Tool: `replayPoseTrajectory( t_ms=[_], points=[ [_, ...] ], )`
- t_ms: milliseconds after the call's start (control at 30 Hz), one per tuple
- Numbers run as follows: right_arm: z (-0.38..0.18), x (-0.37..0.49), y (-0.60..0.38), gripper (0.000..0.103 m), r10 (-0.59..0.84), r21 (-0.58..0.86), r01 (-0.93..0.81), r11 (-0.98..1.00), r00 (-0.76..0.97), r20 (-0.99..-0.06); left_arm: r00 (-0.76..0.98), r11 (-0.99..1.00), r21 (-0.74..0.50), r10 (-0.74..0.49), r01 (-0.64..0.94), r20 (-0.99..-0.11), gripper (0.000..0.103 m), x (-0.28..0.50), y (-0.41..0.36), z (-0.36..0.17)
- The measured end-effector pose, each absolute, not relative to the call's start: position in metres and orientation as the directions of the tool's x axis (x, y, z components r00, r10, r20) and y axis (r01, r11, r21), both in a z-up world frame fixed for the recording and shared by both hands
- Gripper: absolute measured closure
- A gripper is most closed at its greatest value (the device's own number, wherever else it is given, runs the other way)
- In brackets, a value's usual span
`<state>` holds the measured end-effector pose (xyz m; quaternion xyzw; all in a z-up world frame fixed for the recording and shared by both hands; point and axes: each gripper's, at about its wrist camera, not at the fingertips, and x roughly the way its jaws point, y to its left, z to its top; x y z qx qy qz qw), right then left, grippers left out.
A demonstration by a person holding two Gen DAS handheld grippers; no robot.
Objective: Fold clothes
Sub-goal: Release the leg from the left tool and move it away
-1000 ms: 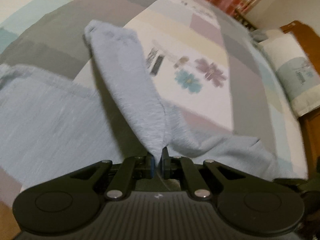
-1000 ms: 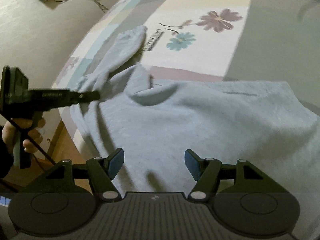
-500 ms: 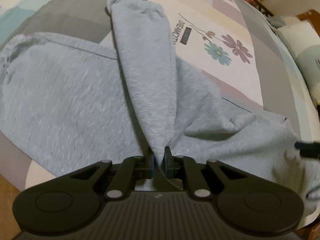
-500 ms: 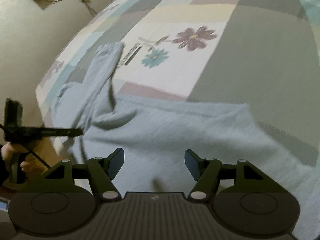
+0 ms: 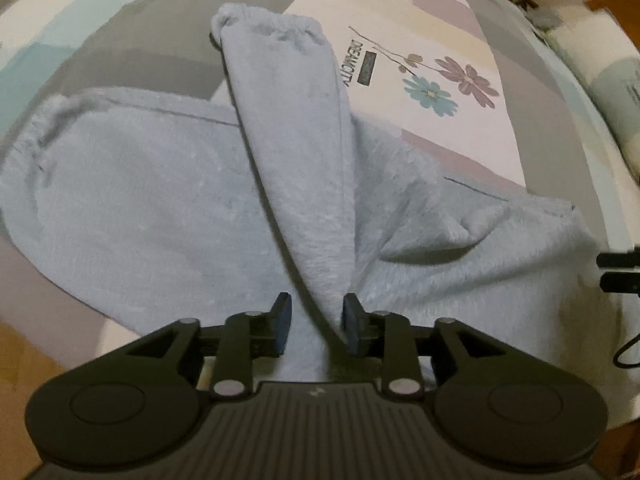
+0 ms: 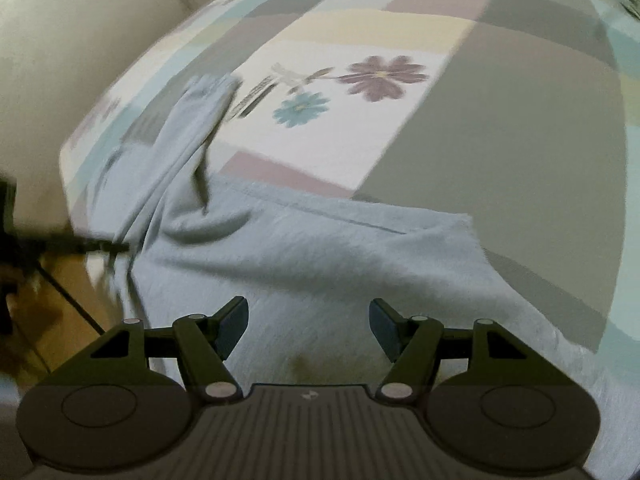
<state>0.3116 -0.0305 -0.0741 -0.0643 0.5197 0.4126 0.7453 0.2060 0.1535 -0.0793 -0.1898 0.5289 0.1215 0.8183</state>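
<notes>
My left tongs (image 5: pixel 315 320) are opening off the sleeve (image 5: pixel 298 152) of the grey sweatshirt (image 5: pixel 140 208) on the bed (image 5: pixel 460 12), right tongs (image 6: pixel 308 330) apart and empty, so I reckon that sleeve flops crooked and bunches.

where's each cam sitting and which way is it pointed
Left wrist: on the left hand-held gripper, looking steeply down at the grey garment; its jaws are opening, the sleeve between them.
Right wrist: on the right hand-held gripper, open, looking down over the garment's body.
Shared: garment, sleeve, flowered bedspread; each view catches the other gripper at its edge.
</notes>
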Motion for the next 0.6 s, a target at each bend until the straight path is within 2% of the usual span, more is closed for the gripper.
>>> replayPoseTrajectory(
  t_ms=[67, 200, 233, 367, 433, 500, 600],
  points=[
    [-0.070, 0.309, -0.023, 0.033, 0.548, 0.298, -0.730, 0.615, 0.123, -0.827, 0.414, 0.921, -0.152, 0.011, -0.358, -0.910, 0.073, 0.209, 0.153, -0.067],
    [-0.058, 0.318, -0.011, 0.050, 0.559, 0.237, -0.795, 0.558, 0.149, -0.815, 0.486, 0.952, -0.135, 0.016, -0.275, -0.874, 0.072, 0.230, 0.155, -0.043],
    [-0.054, 0.325, -0.009, 0.050, 0.563, 0.216, -0.803, 0.555, 0.171, -0.809, 0.507, 0.955, -0.146, 0.004, -0.256, -0.862, 0.071, 0.238, 0.154, -0.041],
    [-0.052, 0.358, -0.001, 0.056, 0.552, 0.126, -0.832, 0.541, 0.238, -0.799, 0.554, 0.969, -0.208, -0.099, -0.137, -0.827, 0.070, 0.278, 0.141, -0.048],
    [-0.064, 0.369, 0.007, 0.059, 0.501, 0.038, -0.869, 0.493, 0.248, -0.830, 0.546, 0.973, -0.225, -0.157, -0.059, -0.823, 0.069, 0.291, 0.127, -0.055],
    [-0.075, 0.370, 0.013, 0.062, 0.458, -0.025, -0.919, 0.394, 0.220, -0.861, 0.527, 0.973, -0.232, -0.202, 0.010, -0.825, 0.069, 0.298, 0.113, -0.061],
    [-0.089, 0.367, 0.015, 0.062, 0.423, -0.036, -0.964, 0.264, 0.149, -0.894, 0.483, 0.967, -0.245, -0.244, 0.062, -0.841, 0.069, 0.292, 0.103, -0.070]
  ],
)
